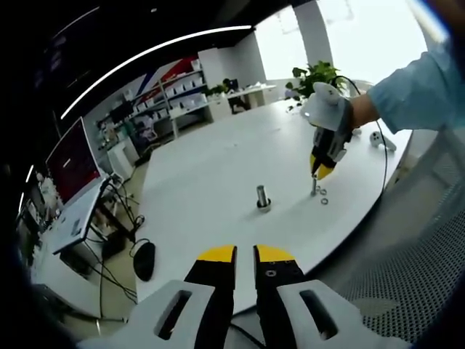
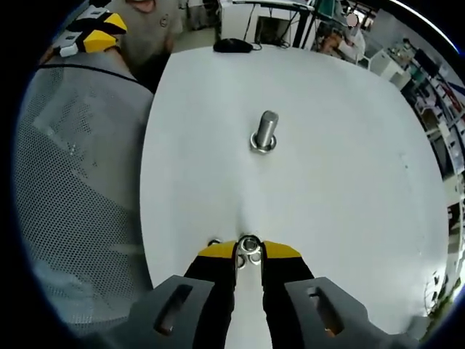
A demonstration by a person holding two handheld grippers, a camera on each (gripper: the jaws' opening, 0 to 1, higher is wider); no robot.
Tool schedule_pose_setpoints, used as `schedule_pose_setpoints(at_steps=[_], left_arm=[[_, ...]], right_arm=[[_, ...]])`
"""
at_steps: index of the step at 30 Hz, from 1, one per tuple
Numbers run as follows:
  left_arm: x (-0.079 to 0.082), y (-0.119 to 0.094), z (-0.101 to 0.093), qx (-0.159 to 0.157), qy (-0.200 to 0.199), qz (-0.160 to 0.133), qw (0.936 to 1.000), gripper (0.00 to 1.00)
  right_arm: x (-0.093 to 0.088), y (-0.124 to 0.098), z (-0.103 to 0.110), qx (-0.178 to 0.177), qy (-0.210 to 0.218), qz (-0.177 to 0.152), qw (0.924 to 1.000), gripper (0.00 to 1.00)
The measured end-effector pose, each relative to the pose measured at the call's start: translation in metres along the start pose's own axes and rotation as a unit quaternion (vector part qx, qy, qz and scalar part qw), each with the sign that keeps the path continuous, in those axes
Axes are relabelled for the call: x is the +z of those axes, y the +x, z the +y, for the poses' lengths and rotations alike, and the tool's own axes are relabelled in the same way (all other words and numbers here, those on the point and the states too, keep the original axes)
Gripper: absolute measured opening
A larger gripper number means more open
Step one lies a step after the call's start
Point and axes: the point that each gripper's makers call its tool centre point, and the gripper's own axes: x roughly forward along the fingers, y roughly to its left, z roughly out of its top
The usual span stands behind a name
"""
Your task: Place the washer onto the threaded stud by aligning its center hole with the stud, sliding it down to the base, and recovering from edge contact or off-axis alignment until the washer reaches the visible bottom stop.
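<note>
A short metal threaded stud (image 2: 266, 129) stands upright on a round base in the middle of the white table (image 2: 349, 189); the left gripper view shows the stud (image 1: 263, 196) too. My right gripper (image 2: 249, 251) is down at the table's near edge, jaws closed on a small steel washer (image 2: 249, 243), with another washer (image 2: 255, 257) just below it and one more (image 2: 213, 242) to the left. From the left gripper view the right gripper (image 1: 317, 174) points down beside loose washers (image 1: 324, 196), right of the stud. My left gripper (image 1: 245, 254) hovers off the table edge, shut and holding nothing.
A person's sleeve (image 1: 414, 87) holds the right gripper. A grey mesh surface (image 2: 80, 182) lies beside the table. White objects (image 1: 381, 139) and a plant (image 1: 316, 76) sit at the far end. A desk with a black mouse (image 1: 144, 259) stands left.
</note>
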Motion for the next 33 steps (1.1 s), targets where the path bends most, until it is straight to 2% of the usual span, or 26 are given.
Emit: schedule_pose_setpoints(at_steps=[7, 17, 26, 33], left_arm=[[0.0, 0.0, 0.0, 0.0, 0.0, 0.001, 1.0, 0.07], [-0.002, 0.001, 0.0, 0.001, -0.002, 0.006, 1.0, 0.07], [-0.003, 0.001, 0.001, 0.004, -0.004, 0.009, 0.9999, 0.07], [-0.003, 0.001, 0.001, 0.003, -0.006, 0.009, 0.9999, 0.06]], right_arm=[[-0.003, 0.005, 0.001, 0.005, -0.004, 0.008, 1.0, 0.13], [-0.008, 0.024, 0.004, 0.02, -0.022, 0.026, 0.9992, 0.13], [-0.015, 0.042, 0.003, 0.03, -0.024, 0.044, 0.9983, 0.13], [-0.016, 0.047, 0.002, 0.033, -0.017, 0.047, 0.9982, 0.13]])
